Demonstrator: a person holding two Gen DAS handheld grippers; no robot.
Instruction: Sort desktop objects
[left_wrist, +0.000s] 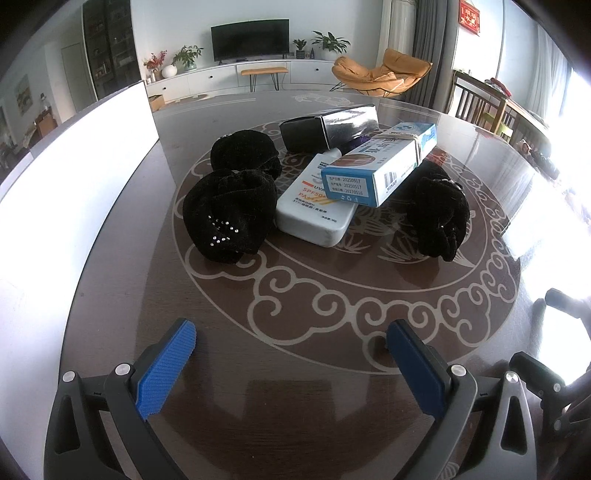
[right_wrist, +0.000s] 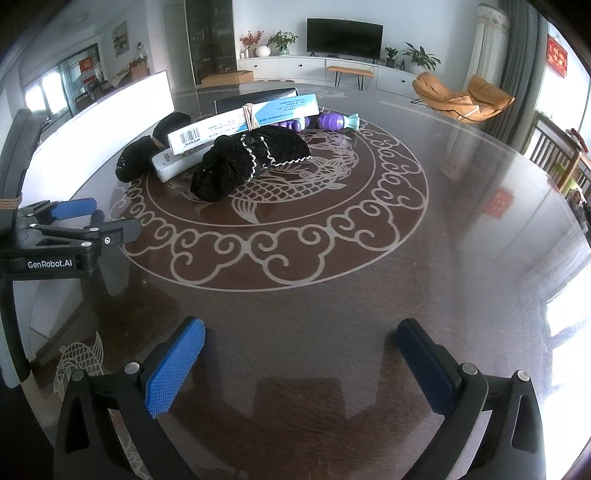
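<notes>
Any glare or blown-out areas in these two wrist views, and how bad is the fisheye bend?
Left wrist view: the white panel on the left is blown out, window glare washes the table at right, edges bend strongly. Right wrist view: the same white panel clips, the glossy tabletop mirrors the room, glare at right; the blue-and-white box stays sharp.

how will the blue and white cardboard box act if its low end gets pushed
The blue and white cardboard box looks stiff and probably light, so it should shift easily. It lies tilted across the white plastic sunscreen bottle, so a push would likely slide it off or pivot it rather than move both. The rubber band around it may catch a little.
</notes>
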